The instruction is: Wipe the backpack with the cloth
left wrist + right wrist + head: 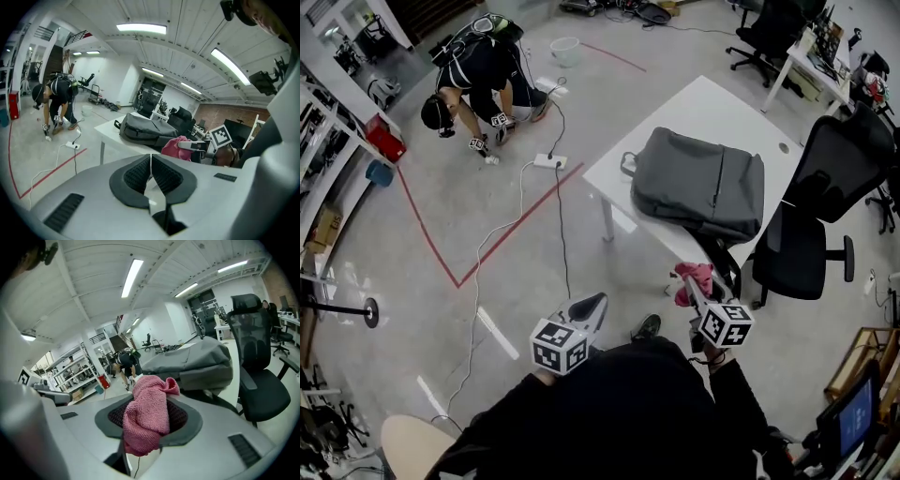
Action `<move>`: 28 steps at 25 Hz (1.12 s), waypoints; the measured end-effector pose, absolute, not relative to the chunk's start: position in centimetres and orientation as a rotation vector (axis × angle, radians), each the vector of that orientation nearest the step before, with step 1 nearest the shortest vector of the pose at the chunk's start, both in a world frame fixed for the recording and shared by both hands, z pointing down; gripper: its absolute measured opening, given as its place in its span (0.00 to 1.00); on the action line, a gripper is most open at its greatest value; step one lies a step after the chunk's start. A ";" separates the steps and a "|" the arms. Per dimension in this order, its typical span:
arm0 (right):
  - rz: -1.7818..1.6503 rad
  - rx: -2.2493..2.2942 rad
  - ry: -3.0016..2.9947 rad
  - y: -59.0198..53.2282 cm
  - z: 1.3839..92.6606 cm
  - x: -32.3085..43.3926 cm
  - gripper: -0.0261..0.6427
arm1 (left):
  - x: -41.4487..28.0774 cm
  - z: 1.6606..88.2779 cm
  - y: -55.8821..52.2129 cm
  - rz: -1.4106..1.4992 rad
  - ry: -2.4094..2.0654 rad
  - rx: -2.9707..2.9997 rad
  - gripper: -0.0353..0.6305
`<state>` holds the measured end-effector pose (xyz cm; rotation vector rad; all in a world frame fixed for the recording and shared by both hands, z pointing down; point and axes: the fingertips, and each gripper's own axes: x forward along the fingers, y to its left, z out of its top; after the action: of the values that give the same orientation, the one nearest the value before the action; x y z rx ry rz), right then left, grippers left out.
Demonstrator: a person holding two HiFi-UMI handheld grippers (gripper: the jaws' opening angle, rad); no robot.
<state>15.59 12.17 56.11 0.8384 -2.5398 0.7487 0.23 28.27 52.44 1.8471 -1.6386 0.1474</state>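
A grey backpack [698, 183] lies flat on the white table [703, 103] ahead of me, its near end hanging over the table's front edge. My right gripper [686, 279] is shut on a pink cloth [694, 281], held in the air just short of that edge. In the right gripper view the cloth [147, 416] bunches out between the pads, with the backpack [192, 359] beyond it. My left gripper [594, 304] is shut and empty over the floor, left of the table. Its own view shows the pads [140, 171] pressed together, and the backpack [140, 129] and cloth [176, 146] to the right.
A black office chair [816, 225] stands against the table's right side. A person [478, 80] crouches on the floor at far left, near a power strip [548, 161] with cables. Red tape lines [506, 234] cross the floor. Shelving runs along the left wall.
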 end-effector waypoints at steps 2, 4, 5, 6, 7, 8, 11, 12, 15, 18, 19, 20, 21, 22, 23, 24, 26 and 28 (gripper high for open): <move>0.747 0.919 -2.534 8.0 55.8 17.6 0.28 | 0.5 52.4 26.4 0.160 -1.644 1.837 0.09; 0.743 1.006 -2.518 4.1 55.7 19.9 0.28 | 0.6 52.8 24.7 0.156 -1.640 1.810 0.09; 0.745 1.049 -2.508 2.3 55.6 21.1 0.28 | 0.9 52.9 23.8 0.156 -1.635 1.803 0.09; 0.749 1.088 -2.498 0.7 55.5 22.3 0.28 | 1.1 53.0 22.8 0.159 -1.629 1.804 0.09; 0.751 1.125 -2.488 -0.9 55.5 23.5 0.28 | 1.5 53.0 21.8 0.166 -1.624 1.810 0.09; 0.749 1.162 -2.478 -2.3 55.4 24.6 0.28 | 1.8 53.0 20.8 0.175 -1.618 1.821 0.09; 0.714 1.289 -2.450 -6.3 54.8 27.5 0.28 | 1.9 53.0 18.2 0.192 -1.602 1.845 0.09; 0.691 1.339 -2.441 -7.4 54.5 28.2 0.28 | 1.5 53.1 17.5 0.190 -1.599 1.847 0.09; 0.559 1.483 -2.389 -10.7 53.2 29.5 0.28 | -1.1 53.4 15.1 0.183 -1.621 1.842 0.09; 0.422 1.534 -2.307 -12.8 52.9 28.5 0.28 | -4.5 54.0 11.9 0.209 -1.640 1.857 0.10; 0.388 1.527 -2.287 -13.2 53.0 27.6 0.28 | -5.4 54.3 10.7 0.222 -1.619 1.878 0.14; 0.354 1.512 -2.268 -13.5 53.1 26.3 0.28 | -6.2 54.5 9.4 0.233 -1.584 1.902 0.18; 0.318 1.495 -2.247 -13.6 53.3 24.8 0.28 | -6.8 54.7 8.1 0.239 -1.543 1.929 0.21; 0.283 1.476 -2.221 -13.6 53.5 23.3 0.28 | -7.5 54.7 6.9 0.242 -1.501 1.961 0.22; 0.251 1.459 -2.184 -13.7 54.0 21.7 0.28 | -8.2 54.6 5.6 0.245 -1.461 1.995 0.22; 0.225 1.444 -2.139 -13.7 54.6 20.3 0.28 | -8.9 54.4 4.5 0.248 -1.424 2.030 0.22; 0.207 1.413 -2.052 -13.3 56.0 17.8 0.28 | -10.2 54.2 2.6 0.255 -1.351 2.084 0.22; 0.266 1.352 -2.019 -12.3 57.7 14.8 0.28 | -11.5 54.3 1.2 0.262 -1.286 2.115 0.22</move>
<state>14.76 -12.29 57.70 1.3516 -2.0192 0.2663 -11.48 1.21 54.33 2.1153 -1.2863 0.2623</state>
